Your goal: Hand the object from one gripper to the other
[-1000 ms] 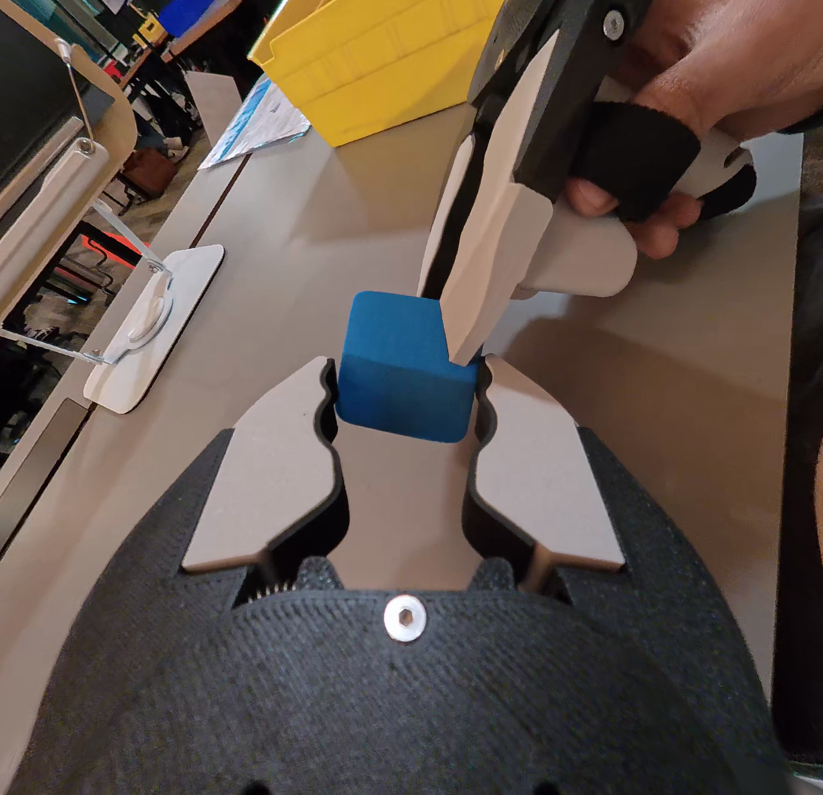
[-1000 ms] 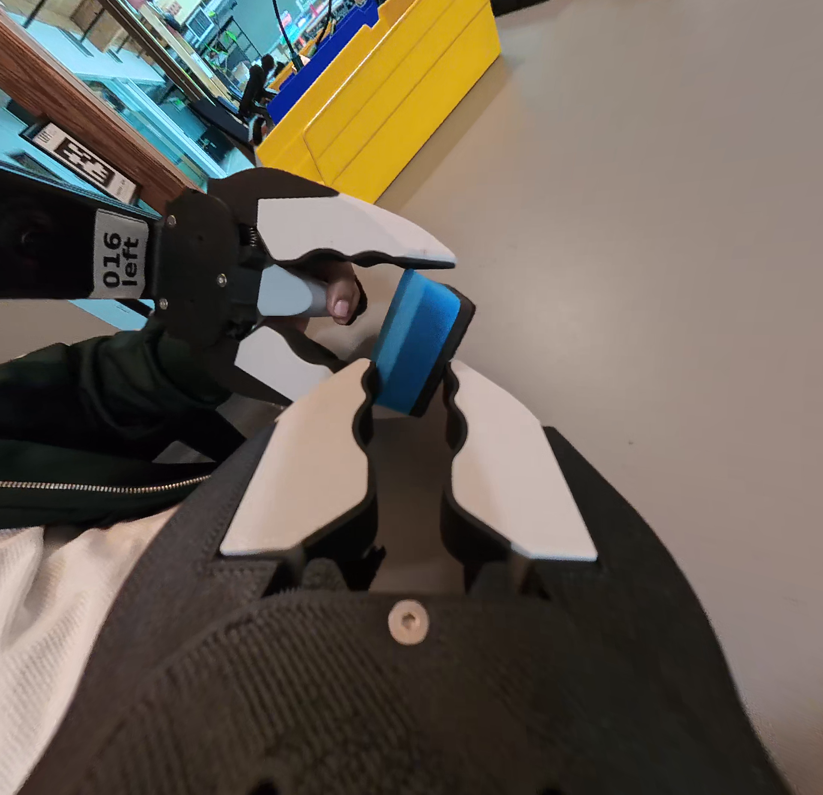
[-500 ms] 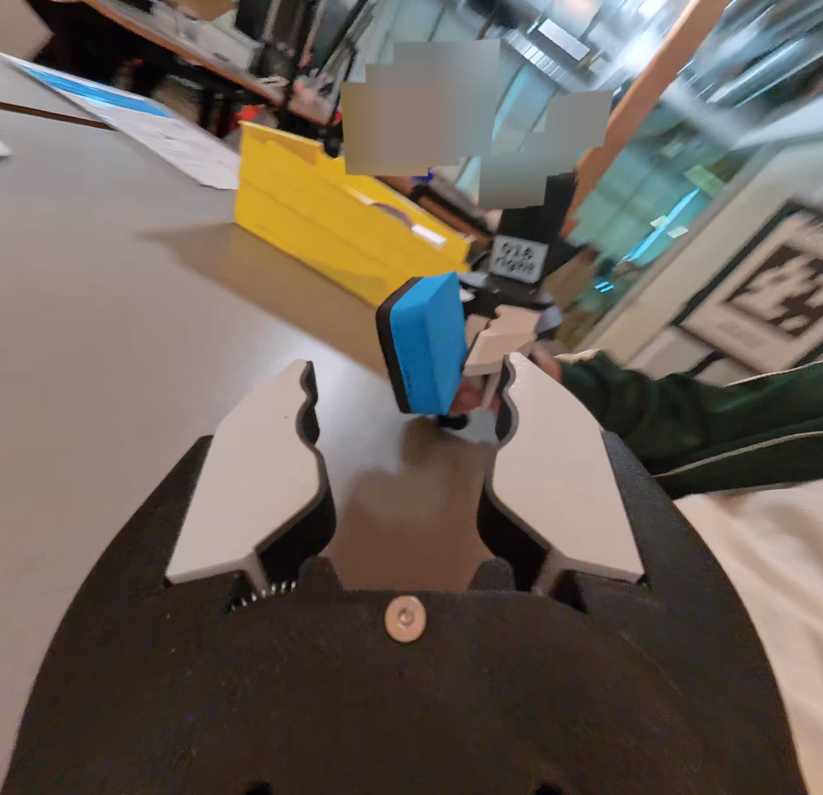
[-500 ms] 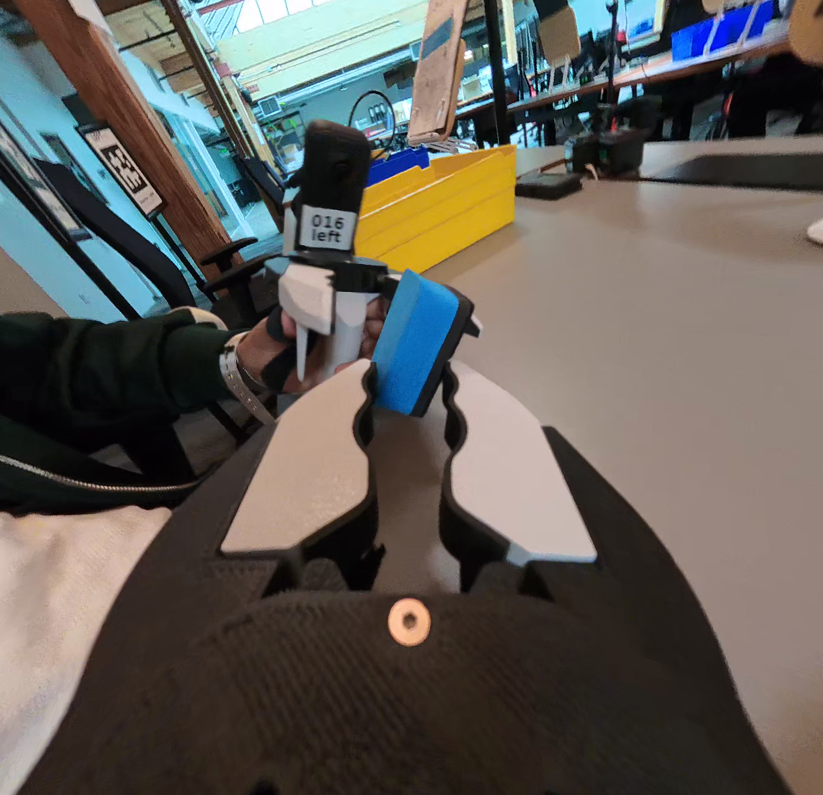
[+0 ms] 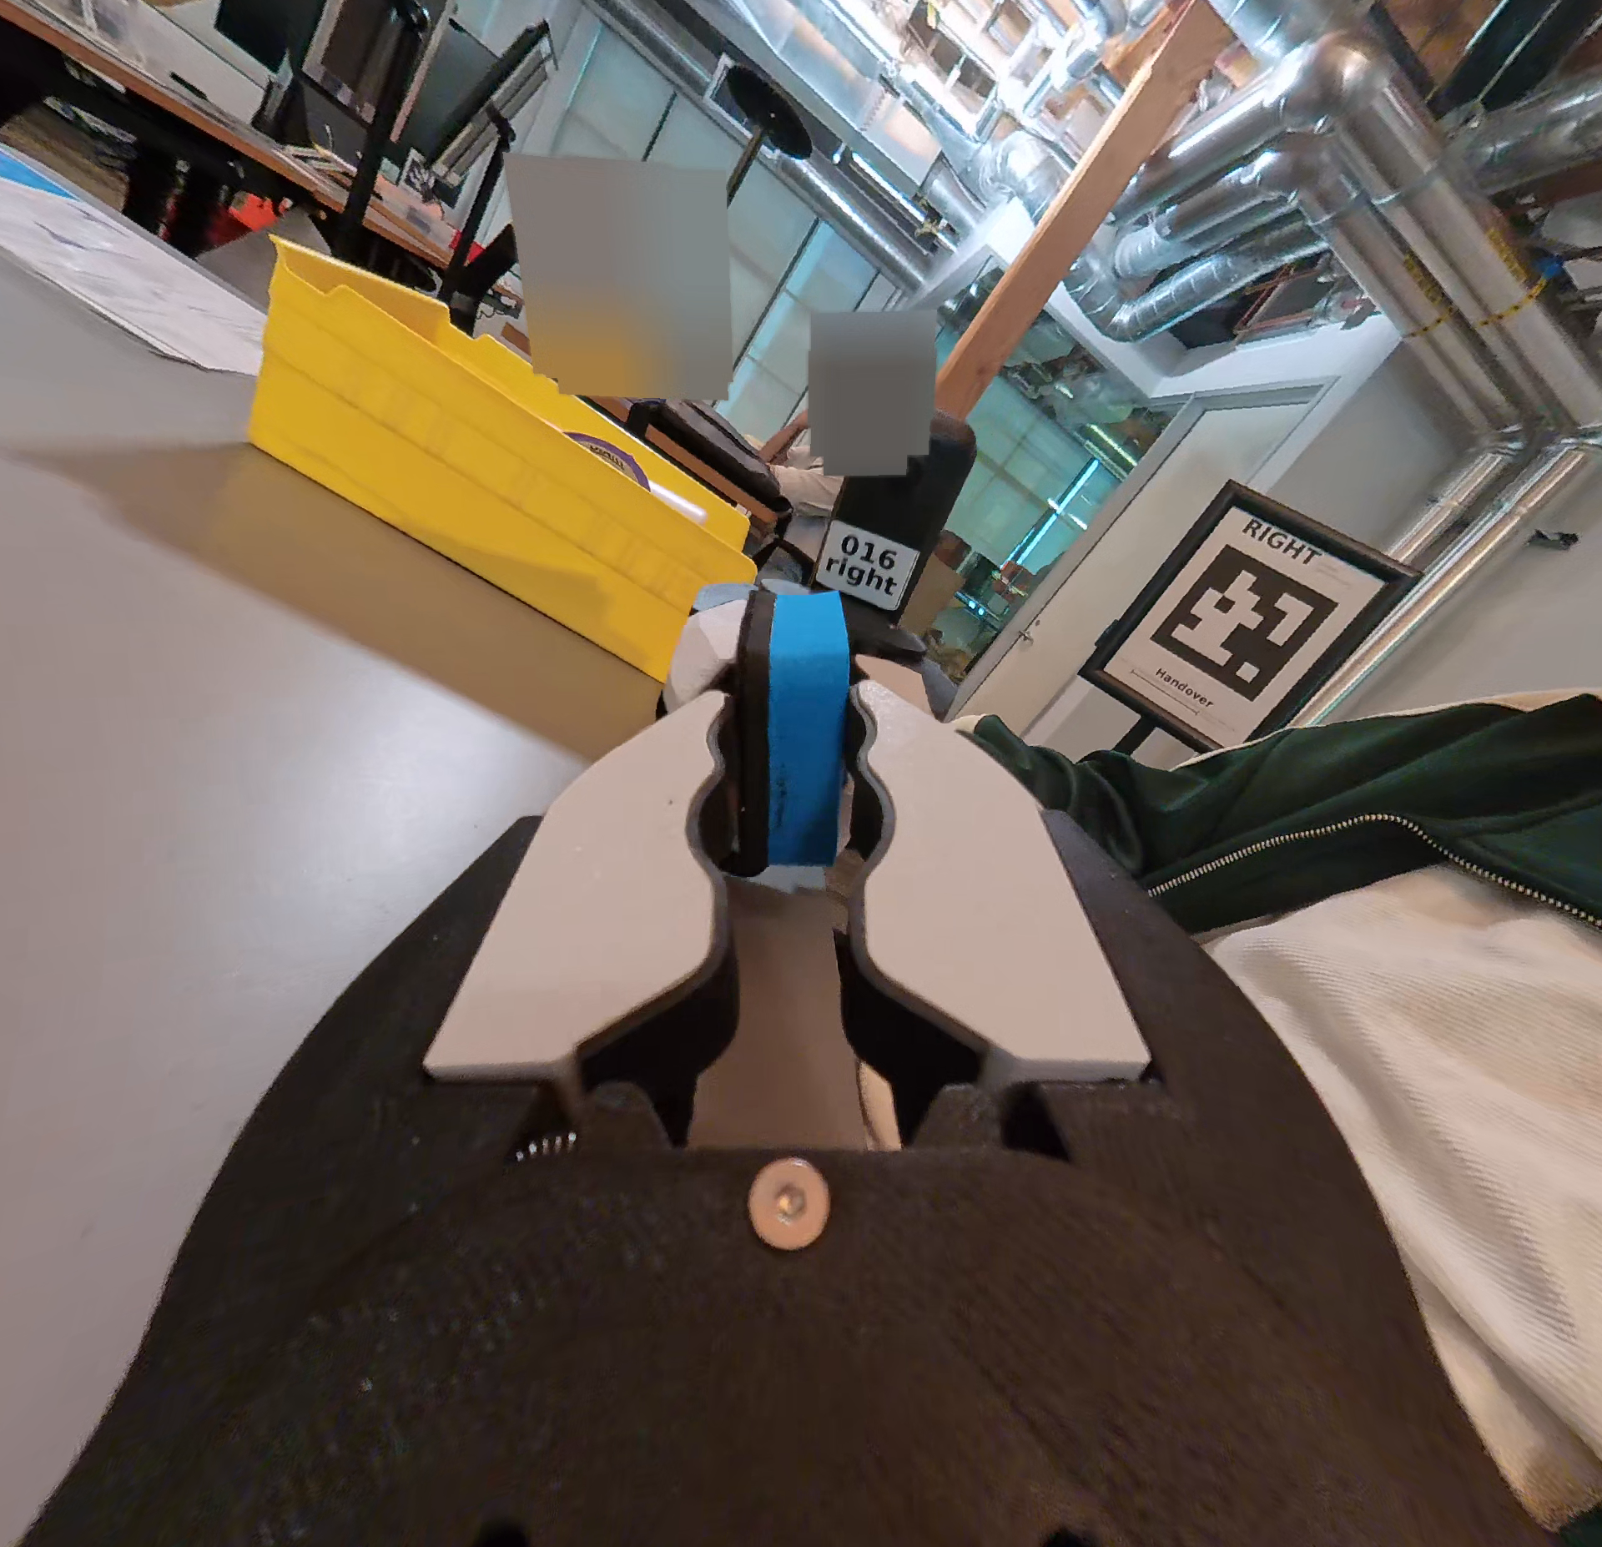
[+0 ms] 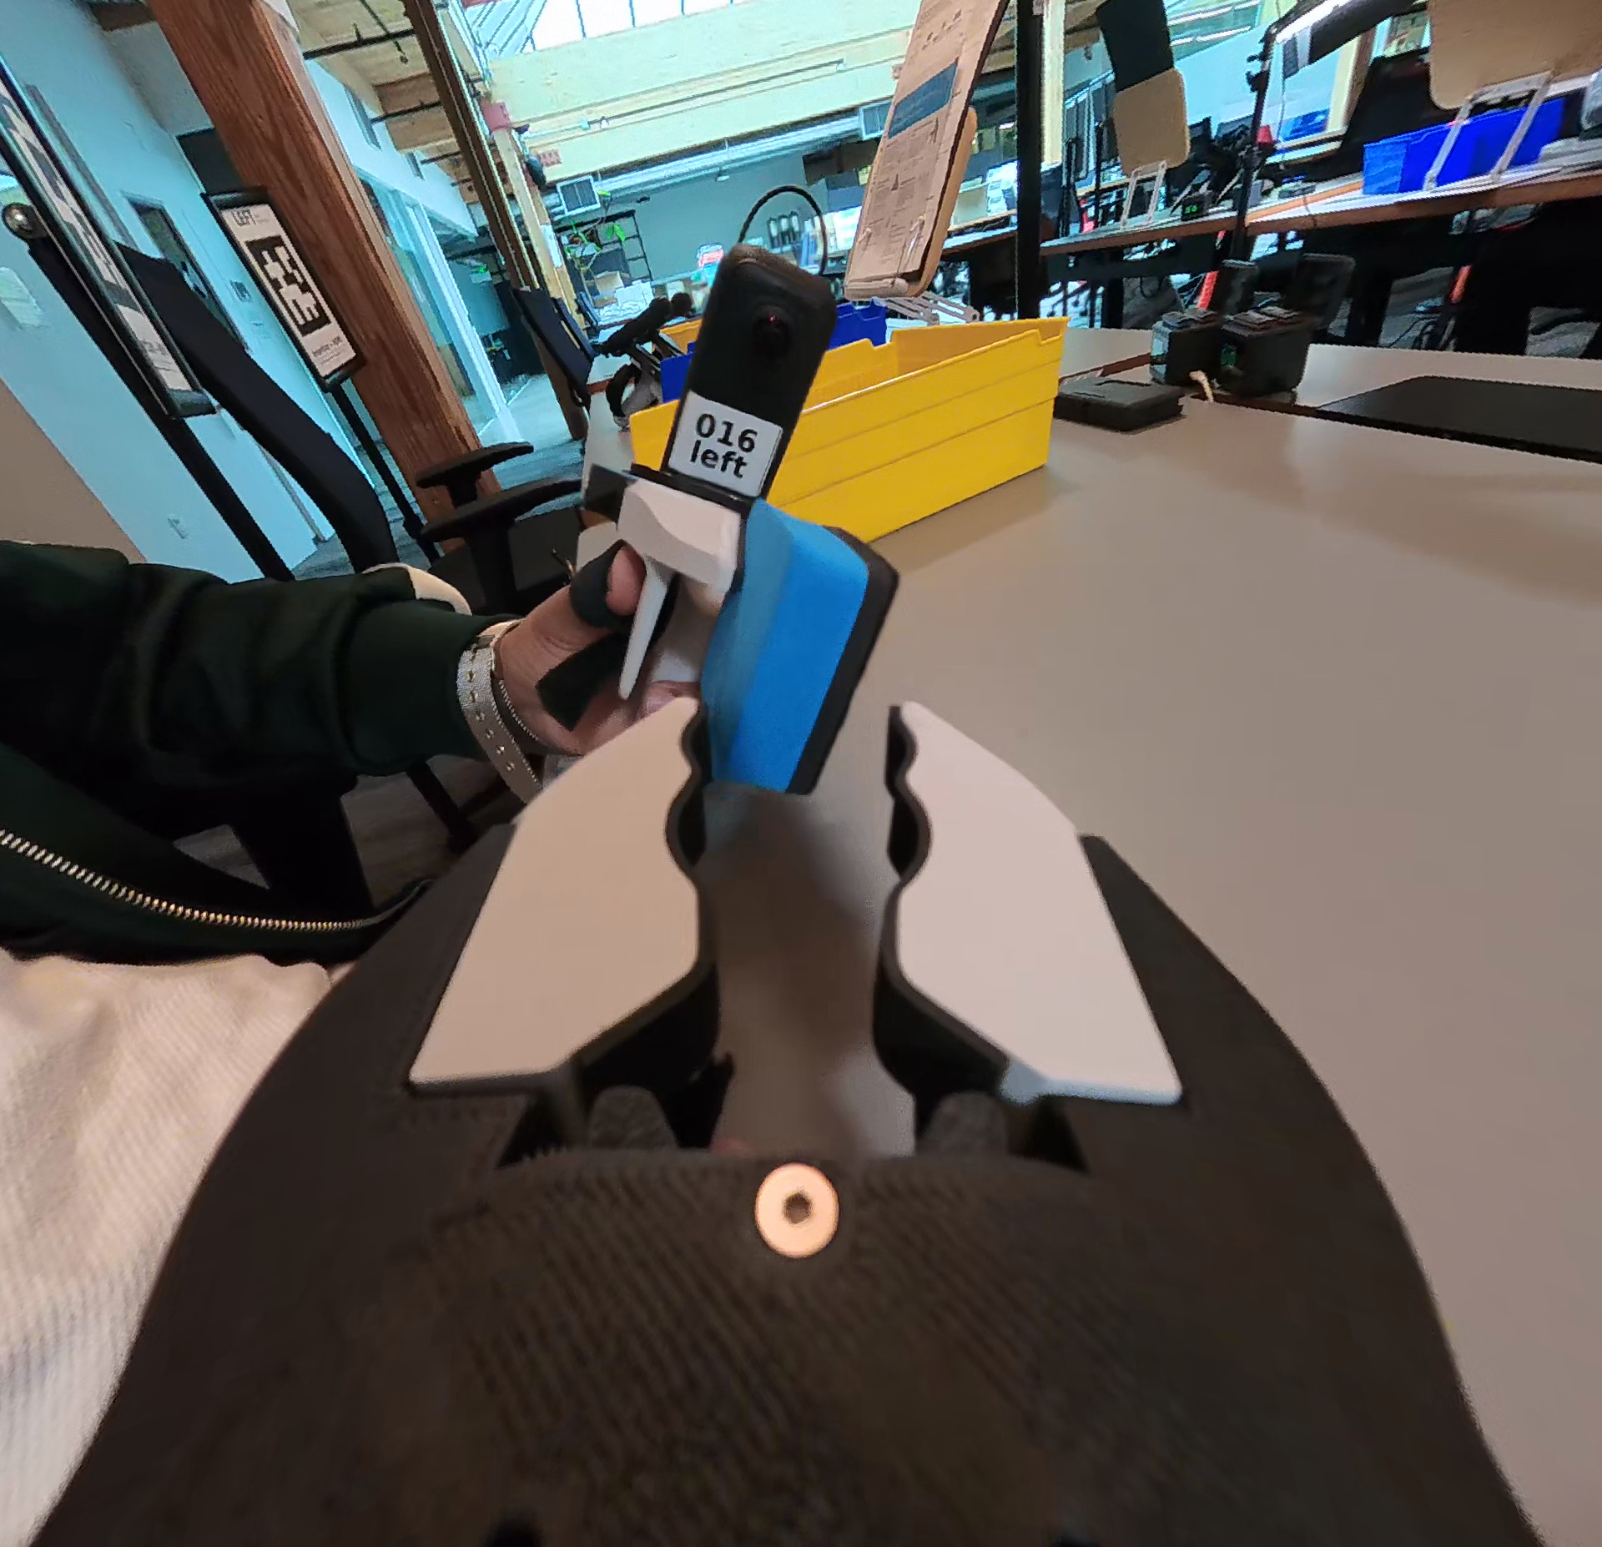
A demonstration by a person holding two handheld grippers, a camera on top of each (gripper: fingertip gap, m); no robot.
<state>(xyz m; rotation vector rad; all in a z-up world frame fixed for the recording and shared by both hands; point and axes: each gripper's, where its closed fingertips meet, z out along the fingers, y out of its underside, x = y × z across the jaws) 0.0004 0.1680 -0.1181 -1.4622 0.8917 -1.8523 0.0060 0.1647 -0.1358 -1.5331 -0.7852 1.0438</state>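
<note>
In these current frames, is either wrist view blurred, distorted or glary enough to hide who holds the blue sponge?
Left wrist view: sharp at the blue sponge, fisheye bending at the edges, left gripper shut on it. Right wrist view: soft blur low down, right gripper open. No glare hides either.

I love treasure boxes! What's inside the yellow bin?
Only a little peeks over the wall of the yellow bin: a round purple-edged thing and a white piece. The wall hides the rest, so I can't tell what they are.

yellow bin [image 6: 910, 430] standing behind, bare table [image 6: 1257, 682] right
</note>
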